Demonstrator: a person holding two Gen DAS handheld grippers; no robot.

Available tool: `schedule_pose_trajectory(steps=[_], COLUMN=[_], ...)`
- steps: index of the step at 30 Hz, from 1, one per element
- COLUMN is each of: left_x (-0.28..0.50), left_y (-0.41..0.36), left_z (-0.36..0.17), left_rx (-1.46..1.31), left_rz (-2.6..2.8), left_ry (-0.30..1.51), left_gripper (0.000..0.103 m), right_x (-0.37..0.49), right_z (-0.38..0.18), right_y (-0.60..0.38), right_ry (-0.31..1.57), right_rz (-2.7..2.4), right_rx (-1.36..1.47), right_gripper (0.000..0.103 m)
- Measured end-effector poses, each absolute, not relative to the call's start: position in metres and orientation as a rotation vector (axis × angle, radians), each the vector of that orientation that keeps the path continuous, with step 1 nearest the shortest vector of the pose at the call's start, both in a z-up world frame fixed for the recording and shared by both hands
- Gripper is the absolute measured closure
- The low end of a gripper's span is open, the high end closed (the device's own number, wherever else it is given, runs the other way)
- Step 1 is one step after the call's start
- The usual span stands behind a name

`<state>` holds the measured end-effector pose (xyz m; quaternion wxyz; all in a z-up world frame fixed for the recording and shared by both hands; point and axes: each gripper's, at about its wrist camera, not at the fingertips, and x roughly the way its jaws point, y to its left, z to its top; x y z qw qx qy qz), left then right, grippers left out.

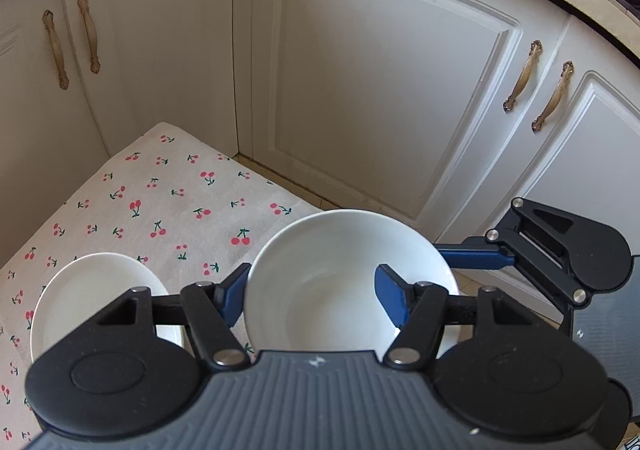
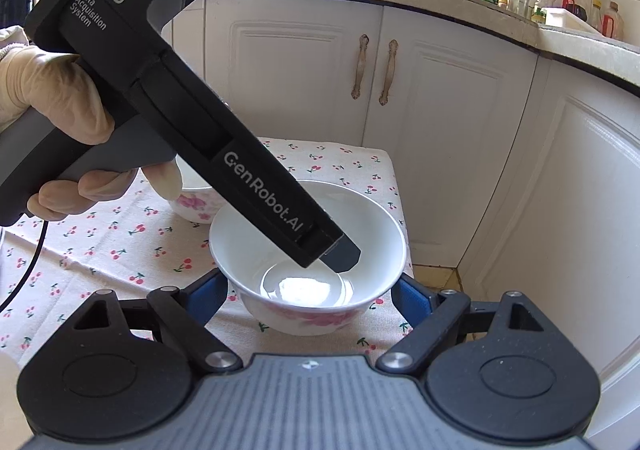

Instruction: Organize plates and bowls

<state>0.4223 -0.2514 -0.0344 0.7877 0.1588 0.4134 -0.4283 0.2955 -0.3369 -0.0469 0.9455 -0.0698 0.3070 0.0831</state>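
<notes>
Gripping the rim of a white bowl (image 1: 344, 282), the left gripper (image 1: 310, 290) is seen clenched, one finger inside and one outside the wall. The bowl is located at 3 o'clock of a white plate (image 1: 92, 298) on the cherry-print cloth (image 1: 168, 194). The right gripper (image 2: 310, 292) is held released, its fingers (image 2: 208, 296) flanking the bowl's base without contact observed.

Bright daylight, sharp focus, fisheye-bent edges, dark corners.
</notes>
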Motion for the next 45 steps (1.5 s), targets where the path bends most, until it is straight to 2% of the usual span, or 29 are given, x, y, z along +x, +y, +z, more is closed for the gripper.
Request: schedule_pose_trajectory(steps=[22,45], left_x=[0.31,0.24], left_y=[-0.184,-0.13], left_z=[0.012,-0.008], left_rx=[0.285,0.252], left_rz=[-0.85,-0.788], left_ry=[0.824,0.843], left_gripper=[0.038,0.037], right_x=[0.189,0.126], right_z=[0.007,0.0], right_y=[-0.287,-0.246], right_ry=[0.591,0.599], right_rz=[0.262,0.367], right_rx=[-0.175,-0.211], right_gripper=[0.011,0.011])
